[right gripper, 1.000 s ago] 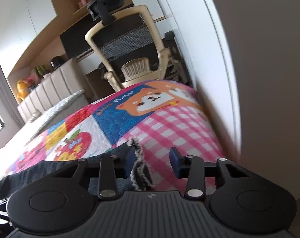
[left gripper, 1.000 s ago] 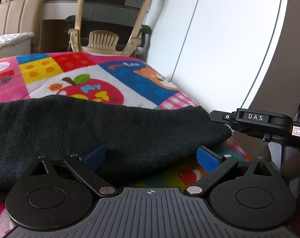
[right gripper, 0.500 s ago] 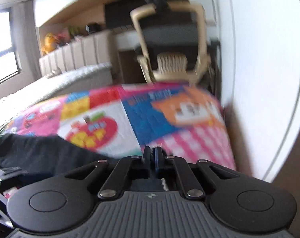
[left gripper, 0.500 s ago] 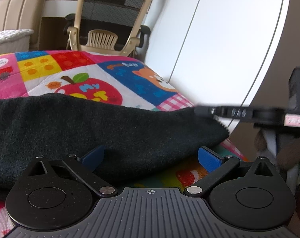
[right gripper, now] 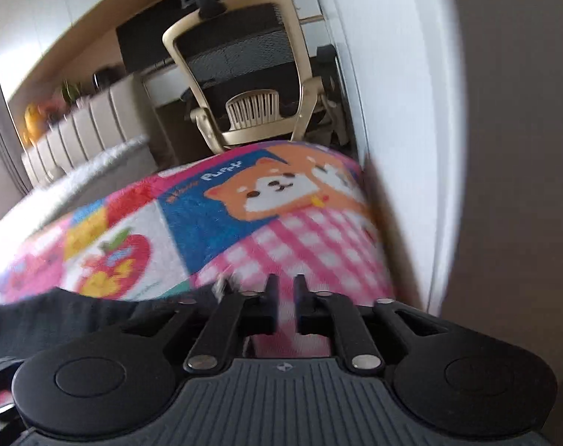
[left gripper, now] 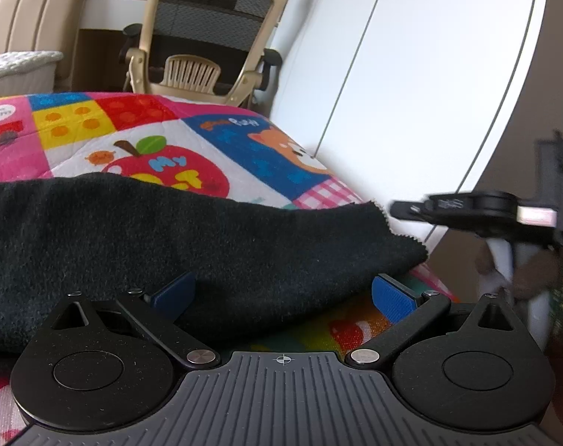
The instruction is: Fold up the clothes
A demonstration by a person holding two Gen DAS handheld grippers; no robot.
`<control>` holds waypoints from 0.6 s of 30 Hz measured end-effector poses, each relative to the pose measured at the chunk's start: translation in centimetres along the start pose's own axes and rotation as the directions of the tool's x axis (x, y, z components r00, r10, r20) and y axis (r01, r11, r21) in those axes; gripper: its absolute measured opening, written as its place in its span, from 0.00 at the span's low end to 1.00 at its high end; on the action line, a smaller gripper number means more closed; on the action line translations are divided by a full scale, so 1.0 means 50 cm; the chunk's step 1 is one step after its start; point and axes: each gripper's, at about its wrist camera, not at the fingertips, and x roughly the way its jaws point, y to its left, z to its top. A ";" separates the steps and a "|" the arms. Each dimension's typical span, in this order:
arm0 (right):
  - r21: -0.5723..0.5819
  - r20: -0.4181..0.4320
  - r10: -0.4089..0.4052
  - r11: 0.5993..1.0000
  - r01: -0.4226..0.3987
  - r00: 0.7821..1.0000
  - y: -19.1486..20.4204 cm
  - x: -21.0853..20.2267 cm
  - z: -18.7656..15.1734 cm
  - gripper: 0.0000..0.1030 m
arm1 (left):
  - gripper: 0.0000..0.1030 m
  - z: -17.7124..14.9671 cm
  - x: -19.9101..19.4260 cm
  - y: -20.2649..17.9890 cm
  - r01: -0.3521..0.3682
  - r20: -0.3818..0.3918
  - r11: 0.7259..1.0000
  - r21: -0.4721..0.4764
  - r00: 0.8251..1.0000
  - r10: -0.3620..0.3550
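Since a second ago your right gripper (right gripper: 284,290) has let go of the fringed corner it straddled and lifted slightly; its jaws snapped together and have just been parting again, so now a narrow gap shows with only pink checks visible through it. The one black garment (left gripper: 192,245) lies folded across the patchwork quilt (left gripper: 222,137), unchanged, its fringed corner (right gripper: 222,287) just left of the right fingers. Your left gripper (left gripper: 283,293) has kept its place, jaws spread wide, the garment's near edge bulging between the two blue pads (left gripper: 391,297) without being pinched. Around you: one beige office chair (right gripper: 244,74) beyond the quilt, one white wardrobe (left gripper: 411,74) close along the right, one padded headboard (left gripper: 32,26).
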 end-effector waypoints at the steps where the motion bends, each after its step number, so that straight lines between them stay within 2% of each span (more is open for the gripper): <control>1: 0.037 0.000 0.034 0.999 -0.034 0.999 -0.011 -0.018 -0.011 0.32 | 1.00 0.000 0.000 0.000 0.000 0.000 1.000 -0.001 1.000 0.000; 3: 0.101 -0.010 0.089 0.991 -0.088 0.996 -0.026 -0.037 -0.031 0.45 | 1.00 0.000 0.000 0.000 0.001 0.000 1.000 -0.002 1.000 -0.001; 7: 0.197 -0.030 0.130 0.973 -0.122 0.991 -0.044 -0.028 -0.053 0.46 | 1.00 0.001 0.001 0.000 0.000 0.001 1.000 -0.003 1.000 0.000; 12: 0.213 -0.044 0.173 0.964 -0.160 0.984 -0.020 0.008 -0.039 0.46 | 1.00 -0.001 -0.007 0.012 0.028 0.019 0.999 -0.038 0.999 -0.027; 14: 0.206 -0.071 0.203 0.961 -0.184 0.977 -0.004 0.020 -0.041 0.43 | 1.00 -0.002 -0.011 0.020 0.045 0.033 0.997 -0.063 0.999 -0.043; 16: 0.172 -0.093 0.204 0.967 -0.186 0.975 0.017 0.021 -0.050 0.22 | 1.00 -0.002 -0.013 0.024 0.054 0.039 0.996 -0.075 0.998 -0.051; 18: 0.163 -0.088 0.206 0.968 -0.190 0.975 0.027 0.012 -0.056 0.19 | 1.00 -0.001 -0.014 0.026 0.059 0.043 0.995 -0.083 0.998 -0.056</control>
